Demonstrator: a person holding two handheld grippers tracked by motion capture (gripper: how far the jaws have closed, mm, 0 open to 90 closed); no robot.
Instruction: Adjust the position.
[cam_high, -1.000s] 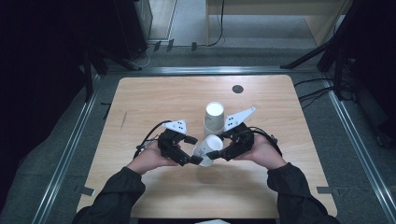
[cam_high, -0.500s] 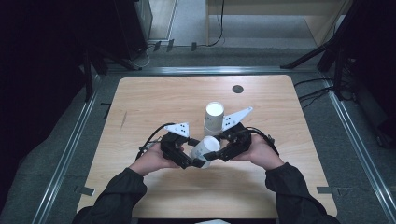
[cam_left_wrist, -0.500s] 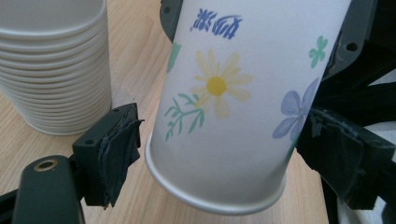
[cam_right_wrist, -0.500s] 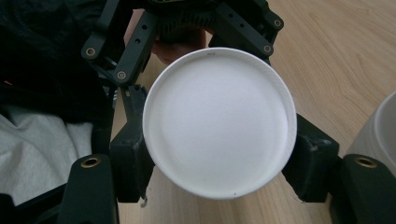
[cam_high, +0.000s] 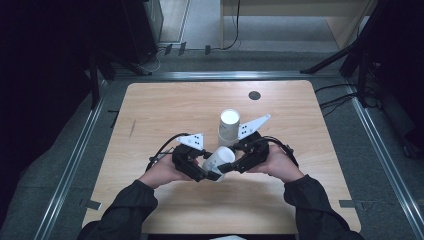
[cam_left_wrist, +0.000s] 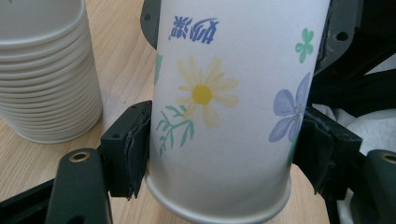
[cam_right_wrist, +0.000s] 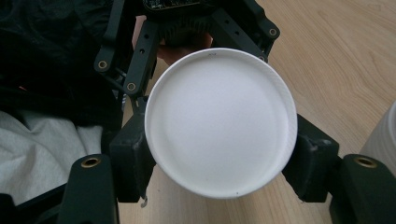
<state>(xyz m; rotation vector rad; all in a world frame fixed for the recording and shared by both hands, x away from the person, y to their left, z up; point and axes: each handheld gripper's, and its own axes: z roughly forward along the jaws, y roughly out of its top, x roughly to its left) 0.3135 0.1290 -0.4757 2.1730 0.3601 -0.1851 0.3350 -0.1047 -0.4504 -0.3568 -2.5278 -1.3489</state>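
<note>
Paper cup (cam_high: 218, 161) lies clamped between left hand-held gripper (cam_high: 202, 170) and right hand-held gripper (cam_high: 234, 162).

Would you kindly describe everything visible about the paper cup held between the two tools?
The paper cup is white and printed with a yellow daisy, a blue flower, green sprigs and blue lettering. It is tilted, held above the table. The left tool clamps its sidewall and the right tool grips it at one end. It sits just nearer the person than the stack of cups.
</note>
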